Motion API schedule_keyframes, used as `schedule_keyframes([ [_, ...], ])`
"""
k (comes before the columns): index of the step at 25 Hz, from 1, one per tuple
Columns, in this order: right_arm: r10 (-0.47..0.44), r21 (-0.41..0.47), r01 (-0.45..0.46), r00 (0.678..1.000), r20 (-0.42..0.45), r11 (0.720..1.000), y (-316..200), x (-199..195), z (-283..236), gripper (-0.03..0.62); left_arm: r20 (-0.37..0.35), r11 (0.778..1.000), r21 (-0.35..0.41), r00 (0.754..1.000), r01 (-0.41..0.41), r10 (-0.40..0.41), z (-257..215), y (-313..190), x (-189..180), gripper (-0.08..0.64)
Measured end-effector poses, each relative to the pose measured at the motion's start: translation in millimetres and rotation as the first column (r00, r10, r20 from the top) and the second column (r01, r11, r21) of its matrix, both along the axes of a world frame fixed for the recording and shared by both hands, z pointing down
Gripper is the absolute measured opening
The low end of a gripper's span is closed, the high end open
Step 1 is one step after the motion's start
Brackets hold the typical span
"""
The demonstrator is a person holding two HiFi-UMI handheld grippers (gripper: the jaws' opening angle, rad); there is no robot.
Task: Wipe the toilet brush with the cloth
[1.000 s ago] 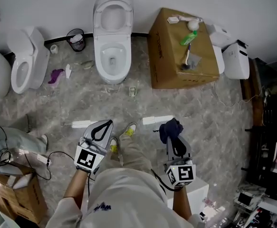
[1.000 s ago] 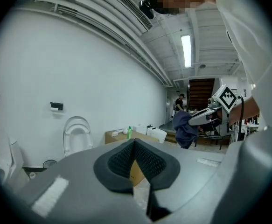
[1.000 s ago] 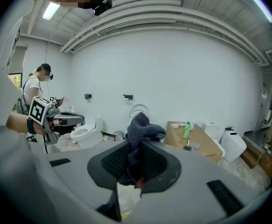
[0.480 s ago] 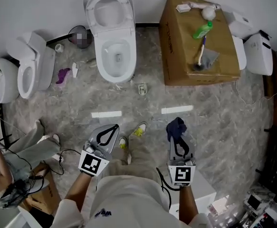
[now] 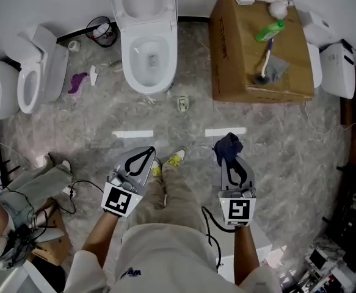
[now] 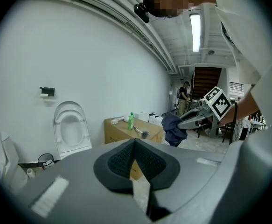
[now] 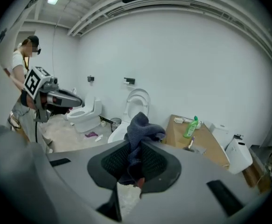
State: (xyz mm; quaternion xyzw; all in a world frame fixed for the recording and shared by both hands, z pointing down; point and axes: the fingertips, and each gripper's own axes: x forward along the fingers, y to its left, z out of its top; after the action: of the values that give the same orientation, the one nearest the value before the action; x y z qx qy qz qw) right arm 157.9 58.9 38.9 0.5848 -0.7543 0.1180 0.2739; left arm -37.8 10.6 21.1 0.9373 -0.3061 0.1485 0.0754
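Right gripper [image 5: 229, 157] clamps the dark cloth [image 5: 227, 144]. Left gripper [image 5: 143, 155] is closed, empty. Toilet brush [image 5: 265, 65] lies on the cardboard box [image 5: 232, 54], well ahead.

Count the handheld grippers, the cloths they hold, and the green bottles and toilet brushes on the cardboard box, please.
Grippers: 2 (left gripper shut with nothing in it, right gripper shut on the cloth)
Dark blue cloth: 1
Green bottle: 1
Toilet brush: 1
Total: 5
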Motion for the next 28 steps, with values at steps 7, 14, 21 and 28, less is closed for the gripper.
schedule_keyframes([
  [7, 0.035, 0.057, -0.035, 0.999, 0.003, 0.998, -3.7, -10.6, 6.0, 0.063, -0.052, 1.000, 0.022, 0.999, 0.014, -0.013, 29.6, 5.0, -13.1, -0.003],
  [14, -0.002, 0.058, 0.001, 1.000, 0.018, 0.998, -19.9, -12.9, 60.0, 0.063, -0.025, 0.998, 0.033, 0.998, 0.056, -0.056, 86.0, -0.3, -7.4, -0.003],
  [21, -0.016, 0.049, 0.012, 0.997, 0.077, 0.999, -50.8, -2.2, 147.6, 0.063, 0.027, 0.992, 0.081, 0.995, 0.095, -0.097, 143.6, -35.6, -0.8, -0.003],
  [28, 0.192, 0.028, -0.198, 0.971, 0.142, 0.980, -73.9, 35.5, 237.2, 0.063, 0.041, 0.993, 0.075, 0.994, 0.094, -0.097, 231.5, -58.6, 9.7, -0.003],
])
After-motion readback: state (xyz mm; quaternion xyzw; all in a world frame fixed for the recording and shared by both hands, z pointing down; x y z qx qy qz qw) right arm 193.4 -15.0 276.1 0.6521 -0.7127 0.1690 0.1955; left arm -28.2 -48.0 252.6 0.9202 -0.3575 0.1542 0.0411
